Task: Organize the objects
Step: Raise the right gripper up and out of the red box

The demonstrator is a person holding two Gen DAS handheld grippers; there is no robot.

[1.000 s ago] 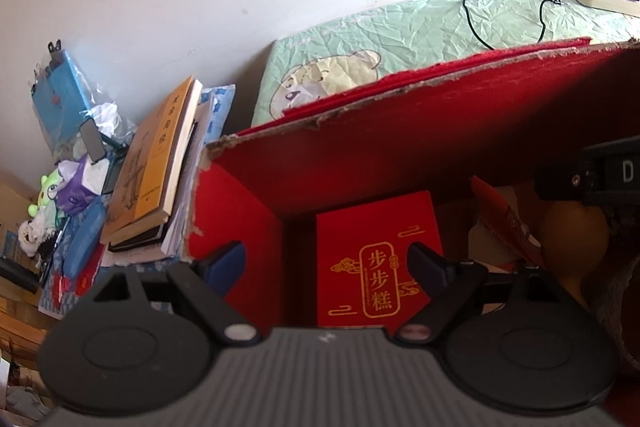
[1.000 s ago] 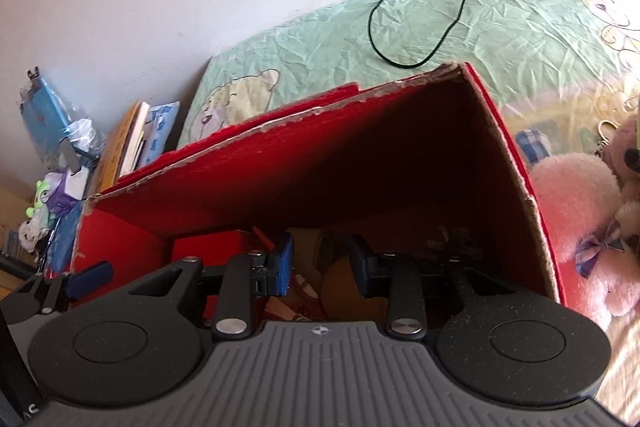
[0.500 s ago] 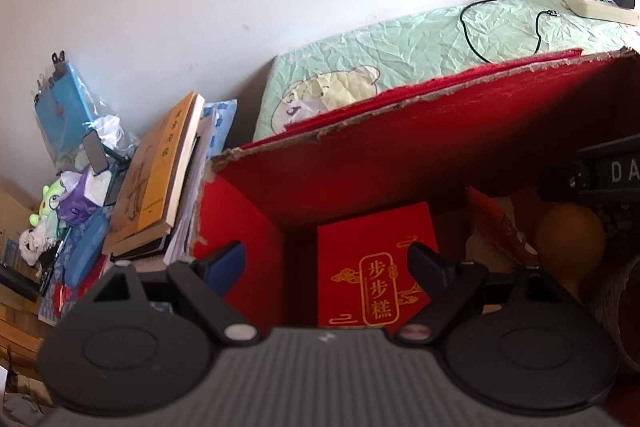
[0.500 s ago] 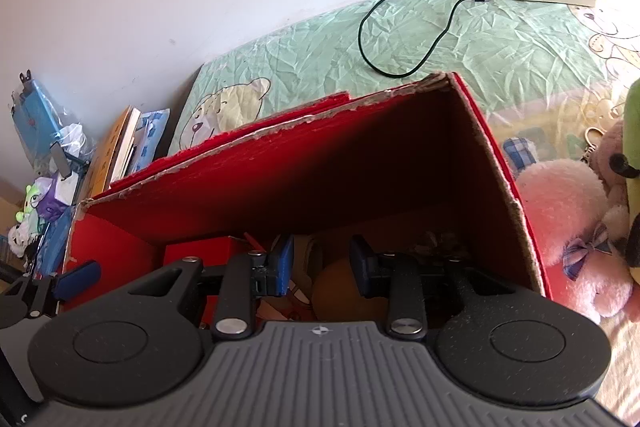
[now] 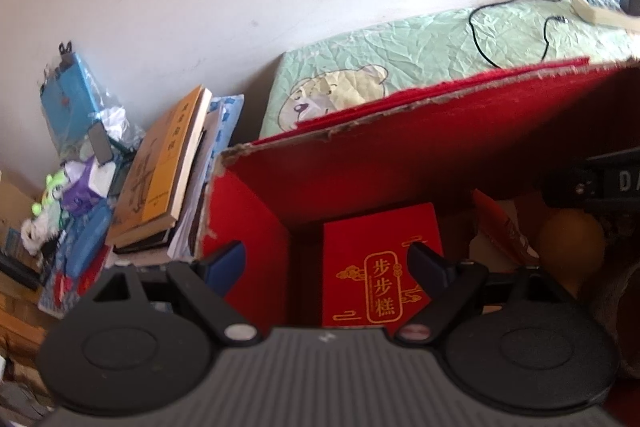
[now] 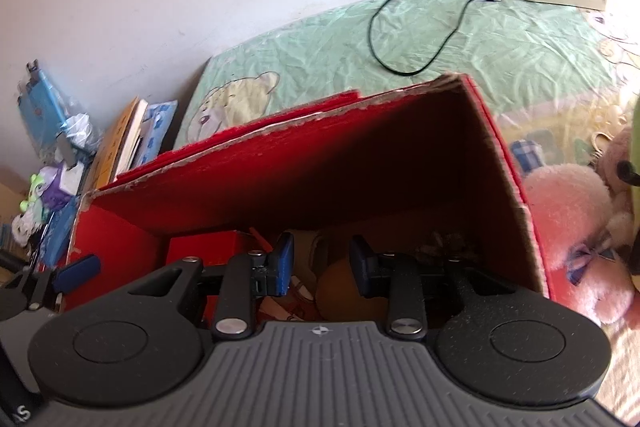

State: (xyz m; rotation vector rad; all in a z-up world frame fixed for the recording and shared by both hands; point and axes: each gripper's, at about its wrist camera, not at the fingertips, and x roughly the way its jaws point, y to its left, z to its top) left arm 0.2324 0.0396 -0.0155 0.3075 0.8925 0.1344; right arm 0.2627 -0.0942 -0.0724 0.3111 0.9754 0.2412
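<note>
box point(image 5: 420, 163): red inside and out, raw brown torn rim
packet point(image 5: 380, 263) in the box: red with gold characters and swirly gold clouds
round thing point(image 5: 570, 239) in the box, right of the packet: orange-tan
bedsheet point(image 6: 460, 39) behind the box: mint green with a cream bear print
cable point(image 6: 416, 27) on the sheet: black
book point(image 5: 168, 171) left of the box: mustard yellow, black lettering
plush toy point(image 6: 568, 223) right of the box: fluffy pink with a blue checked bow

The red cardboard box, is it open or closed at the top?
Open. The red cardboard box shows its torn top rim and inner walls; a small red gift box and a round yellow-brown object lie visible inside.
</note>
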